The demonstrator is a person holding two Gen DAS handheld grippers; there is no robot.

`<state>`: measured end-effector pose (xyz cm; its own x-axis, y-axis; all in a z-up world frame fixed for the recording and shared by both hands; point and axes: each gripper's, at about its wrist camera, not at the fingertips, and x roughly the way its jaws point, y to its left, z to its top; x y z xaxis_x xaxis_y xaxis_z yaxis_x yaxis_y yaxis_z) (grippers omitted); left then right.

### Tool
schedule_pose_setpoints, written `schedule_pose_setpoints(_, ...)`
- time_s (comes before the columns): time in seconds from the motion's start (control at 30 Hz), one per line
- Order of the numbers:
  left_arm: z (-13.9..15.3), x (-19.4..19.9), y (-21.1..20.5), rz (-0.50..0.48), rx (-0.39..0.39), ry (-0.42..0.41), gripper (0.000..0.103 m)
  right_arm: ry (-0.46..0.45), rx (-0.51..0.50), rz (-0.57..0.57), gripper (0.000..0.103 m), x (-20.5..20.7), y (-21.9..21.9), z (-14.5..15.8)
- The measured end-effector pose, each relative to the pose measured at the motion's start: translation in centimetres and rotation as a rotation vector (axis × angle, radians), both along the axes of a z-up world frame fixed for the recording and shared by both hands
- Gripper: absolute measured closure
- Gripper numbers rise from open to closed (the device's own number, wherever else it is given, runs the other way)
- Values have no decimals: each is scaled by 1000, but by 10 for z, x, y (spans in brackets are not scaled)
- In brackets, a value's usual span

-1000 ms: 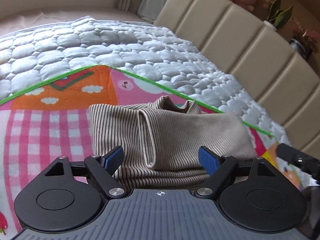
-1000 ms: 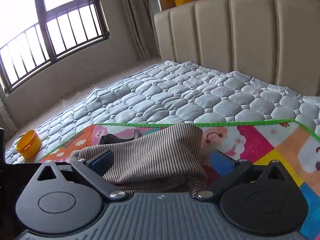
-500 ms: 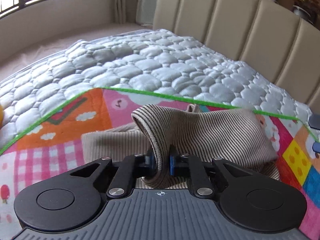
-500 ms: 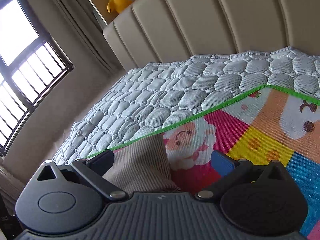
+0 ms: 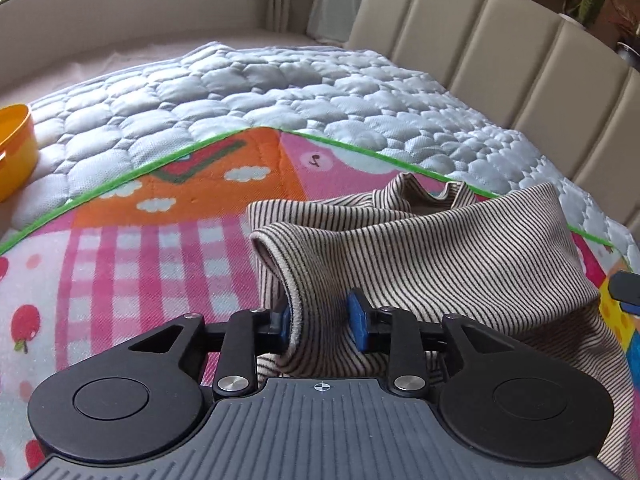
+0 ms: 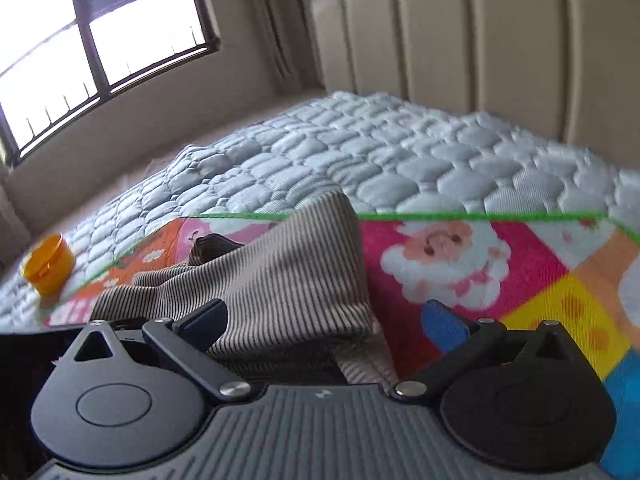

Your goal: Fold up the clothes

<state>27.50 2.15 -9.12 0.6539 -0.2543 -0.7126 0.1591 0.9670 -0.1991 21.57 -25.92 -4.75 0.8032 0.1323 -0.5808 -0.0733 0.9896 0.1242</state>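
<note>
While lying bunched on the colourful cartoon-print play mat, the beige ribbed garment with thin dark stripes is looking soft, light and floppy. The left gripper is pinching a thick fold of it; the right gripper is hanging spread beside its lifted corner. Hems likely offer the surest hold, and the quilted grey bedspread is offering room beyond.

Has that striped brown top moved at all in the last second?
Yes. A second ago the striped top lay folded flat on the play mat; now the left gripper holds a bunched edge raised off it, nearer the mat's green border.
</note>
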Motion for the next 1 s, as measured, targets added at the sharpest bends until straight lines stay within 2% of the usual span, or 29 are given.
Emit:
schedule_pose_setpoints(0.13,-2,5,6,-4,-49,-9,69,-100,-216,20,0,16,27,-1)
schedule_pose_setpoints(0.2,-2,8,12,10,-94,7,68,-68,-262,-35,0,35,23,-14)
schedule_pose_setpoints(0.27,1,9,19,24,-136,26,63,24,-314,-98,0,54,11,-35)
schedule_pose_setpoints(0.33,4,8,21,22,-142,29,54,68,-299,-139,0,61,-5,-51)
schedule_pose_setpoints(0.43,1,9,15,9,-52,20,48,125,-219,-169,0,66,-20,-53)
schedule_pose_setpoints(0.5,-6,11,15,15,-42,30,43,121,-227,-173,0,65,-19,-52)
schedule_pose_setpoints(0.7,-5,14,21,34,-67,34,41,6,-249,-183,0,54,-6,-32)
schedule_pose_setpoints(0.8,-7,16,23,45,-57,40,33,145,-226,-146,0,65,-2,-51)
schedule_pose_setpoints(1.0,-7,14,13,24,30,17,29,203,-91,-176,0,63,-13,-61)
